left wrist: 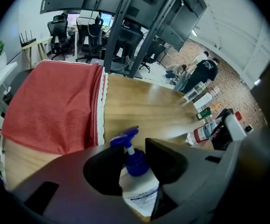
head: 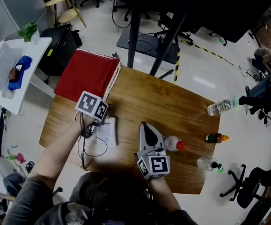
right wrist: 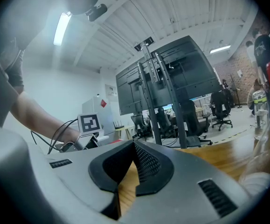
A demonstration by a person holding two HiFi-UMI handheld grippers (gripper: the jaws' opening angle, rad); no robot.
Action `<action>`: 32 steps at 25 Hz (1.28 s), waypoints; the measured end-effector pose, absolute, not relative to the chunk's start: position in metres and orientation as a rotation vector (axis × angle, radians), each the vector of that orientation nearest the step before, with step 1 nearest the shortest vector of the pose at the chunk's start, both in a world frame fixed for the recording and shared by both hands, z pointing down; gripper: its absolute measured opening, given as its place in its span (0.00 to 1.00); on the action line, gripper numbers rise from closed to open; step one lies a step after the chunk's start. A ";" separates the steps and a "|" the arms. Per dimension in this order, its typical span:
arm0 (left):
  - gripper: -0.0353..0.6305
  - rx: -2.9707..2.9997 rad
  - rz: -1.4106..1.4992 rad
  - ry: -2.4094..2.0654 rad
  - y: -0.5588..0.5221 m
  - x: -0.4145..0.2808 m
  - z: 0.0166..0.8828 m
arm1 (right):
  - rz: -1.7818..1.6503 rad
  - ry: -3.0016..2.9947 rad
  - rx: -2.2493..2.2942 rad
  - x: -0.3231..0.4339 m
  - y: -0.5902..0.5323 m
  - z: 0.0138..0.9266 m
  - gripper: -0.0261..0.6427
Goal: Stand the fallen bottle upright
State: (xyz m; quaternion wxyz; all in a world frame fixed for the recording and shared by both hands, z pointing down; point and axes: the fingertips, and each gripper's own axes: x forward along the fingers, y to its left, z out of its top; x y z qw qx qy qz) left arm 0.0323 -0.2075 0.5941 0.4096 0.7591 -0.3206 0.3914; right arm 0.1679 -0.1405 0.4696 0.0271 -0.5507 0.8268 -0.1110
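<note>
The left gripper (left wrist: pixel 131 144) clamps the spray bottle (left wrist: pixel 137 190) between its jaws at the blue collar, apparently mid-righting, and next must seat its base flat, while the right gripper (right wrist: pixel 134 146) idles, jaws together and empty.

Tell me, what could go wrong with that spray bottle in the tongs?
1. The left tongs pinch the spray bottle near its blue top, so its body might swing or slip out.
2. The red-capped bottle lies right beside the right tongs; a bump could set it rolling.
3. The clear bottle sits at the edge of the table and might drop off if jolted.
</note>
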 end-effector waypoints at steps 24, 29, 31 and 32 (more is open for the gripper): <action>0.31 2.364 0.713 -1.094 -0.214 0.041 0.486 | -0.287 2.571 -1.716 0.158 -0.136 0.458 0.04; 0.31 2.513 0.687 -1.235 -0.209 0.042 0.484 | -0.215 2.609 -1.708 0.153 -0.136 0.455 0.04; 0.31 2.597 0.699 -1.287 -0.203 0.046 0.481 | -0.205 2.602 -1.719 0.154 -0.138 0.453 0.04; 0.31 2.641 0.699 -1.315 -0.200 0.047 0.478 | -0.204 2.596 -1.726 0.155 -0.138 0.453 0.04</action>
